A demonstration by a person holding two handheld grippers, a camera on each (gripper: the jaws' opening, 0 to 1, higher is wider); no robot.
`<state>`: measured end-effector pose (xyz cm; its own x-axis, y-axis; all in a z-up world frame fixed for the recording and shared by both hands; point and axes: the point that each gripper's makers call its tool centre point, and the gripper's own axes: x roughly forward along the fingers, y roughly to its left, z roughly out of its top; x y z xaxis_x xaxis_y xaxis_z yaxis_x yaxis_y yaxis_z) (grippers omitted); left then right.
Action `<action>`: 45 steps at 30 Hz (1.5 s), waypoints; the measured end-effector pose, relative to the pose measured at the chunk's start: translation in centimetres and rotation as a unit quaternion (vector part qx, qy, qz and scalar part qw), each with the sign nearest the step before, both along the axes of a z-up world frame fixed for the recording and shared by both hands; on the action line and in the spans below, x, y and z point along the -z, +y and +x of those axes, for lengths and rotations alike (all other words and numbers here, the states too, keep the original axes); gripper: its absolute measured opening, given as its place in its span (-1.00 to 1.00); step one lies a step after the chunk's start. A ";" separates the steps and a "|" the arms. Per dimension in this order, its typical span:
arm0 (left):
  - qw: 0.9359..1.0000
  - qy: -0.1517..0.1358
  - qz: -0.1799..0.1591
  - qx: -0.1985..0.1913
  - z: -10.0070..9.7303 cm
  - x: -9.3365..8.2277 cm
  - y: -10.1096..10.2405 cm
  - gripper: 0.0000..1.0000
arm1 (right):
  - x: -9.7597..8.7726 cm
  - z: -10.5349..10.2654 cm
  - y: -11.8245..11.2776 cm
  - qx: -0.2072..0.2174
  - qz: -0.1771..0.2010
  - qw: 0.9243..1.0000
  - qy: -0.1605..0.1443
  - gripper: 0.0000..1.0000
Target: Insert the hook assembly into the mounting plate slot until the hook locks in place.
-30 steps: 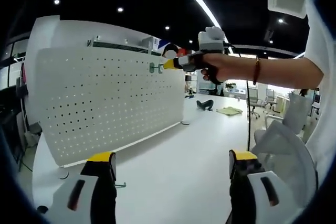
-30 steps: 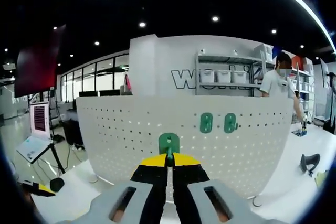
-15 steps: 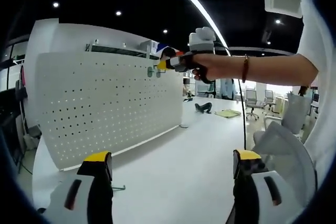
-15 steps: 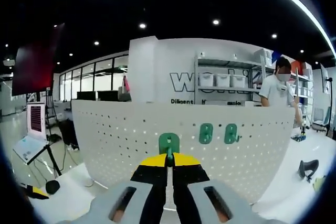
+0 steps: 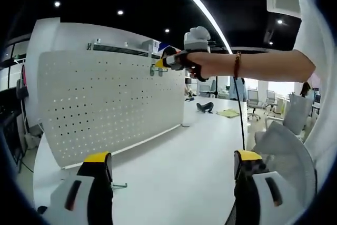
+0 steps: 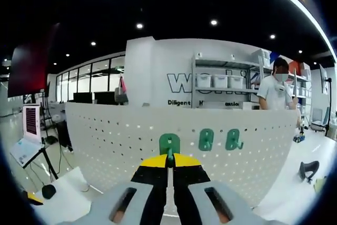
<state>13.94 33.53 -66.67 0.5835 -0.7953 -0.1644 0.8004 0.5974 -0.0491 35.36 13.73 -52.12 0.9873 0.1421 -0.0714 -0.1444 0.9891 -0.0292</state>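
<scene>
Already two green hooks [image 6: 206, 139] hang on the white pegboard [image 6: 116, 146]. The right gripper [image 6: 169, 163], jaws pinched tight on a third green hook [image 6: 169, 144], holds it near the board's top row, seemingly not yet seated. The left gripper [image 5: 174, 168] waits wide apart over the table [image 5: 179, 162].

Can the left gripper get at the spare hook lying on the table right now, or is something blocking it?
Probably yes. The left gripper is open and holds nothing, and the spare hook lies on the bare white table just beside its left jaw, with nothing between them.
</scene>
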 end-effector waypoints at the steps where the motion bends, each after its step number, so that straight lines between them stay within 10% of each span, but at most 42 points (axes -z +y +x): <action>1: 1.000 0.000 0.001 0.000 0.0 0.0 0.0 0.97 | 0.0 0.1 -0.1 0.002 0.001 1.000 0.000 -0.98; 45: 1.000 0.012 -0.010 0.005 0.6 0.2 0.5 0.96 | 0.5 5.7 -0.5 0.023 0.022 0.999 0.020 -0.98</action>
<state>14.58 33.99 -66.88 0.5722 -0.8038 -0.1631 0.8042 0.5888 -0.0806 41.05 13.22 -52.59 0.9895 0.0998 -0.1051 -0.0983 0.9950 0.0189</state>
